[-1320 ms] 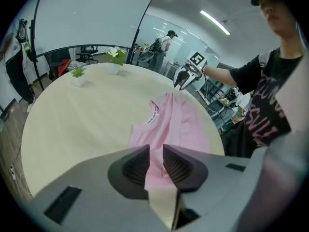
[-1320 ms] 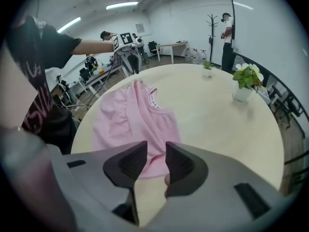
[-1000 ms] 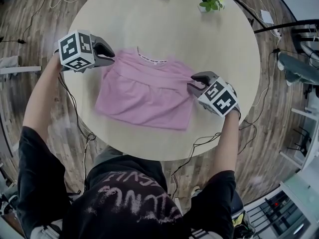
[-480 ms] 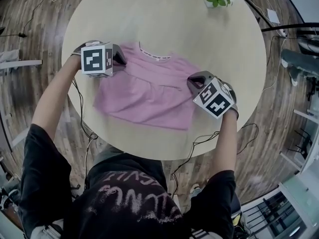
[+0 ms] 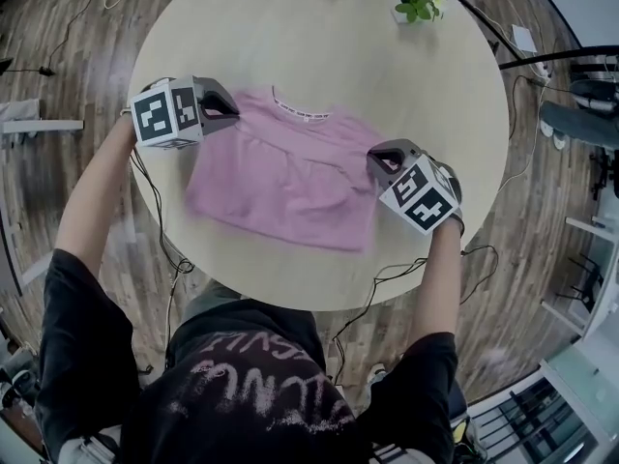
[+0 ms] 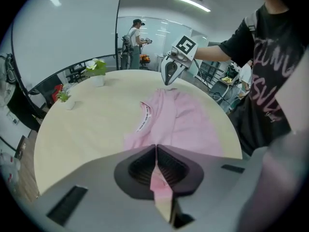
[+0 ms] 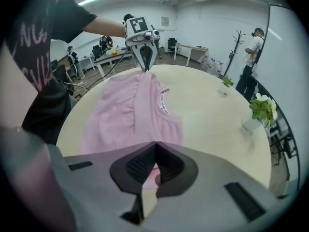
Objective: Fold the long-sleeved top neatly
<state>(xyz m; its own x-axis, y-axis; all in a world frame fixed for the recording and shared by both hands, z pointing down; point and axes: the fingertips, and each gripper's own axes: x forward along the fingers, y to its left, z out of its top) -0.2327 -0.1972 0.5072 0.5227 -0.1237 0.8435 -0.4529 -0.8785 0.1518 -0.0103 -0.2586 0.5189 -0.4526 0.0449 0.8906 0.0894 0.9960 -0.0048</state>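
Pinching top (image 5: 290, 177) at shoulder edges: L gripper (image 5: 232, 110) just closed on it, R gripper (image 5: 373, 163) clamped too; wide table (image 5: 319, 56) beyond.

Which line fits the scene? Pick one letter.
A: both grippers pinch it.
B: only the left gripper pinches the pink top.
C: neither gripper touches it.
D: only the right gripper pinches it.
A: the left gripper, whose jaws have just closed, and the right gripper each show pink cloth clamped between shut jaws, one at each shoulder edge of the pink top.
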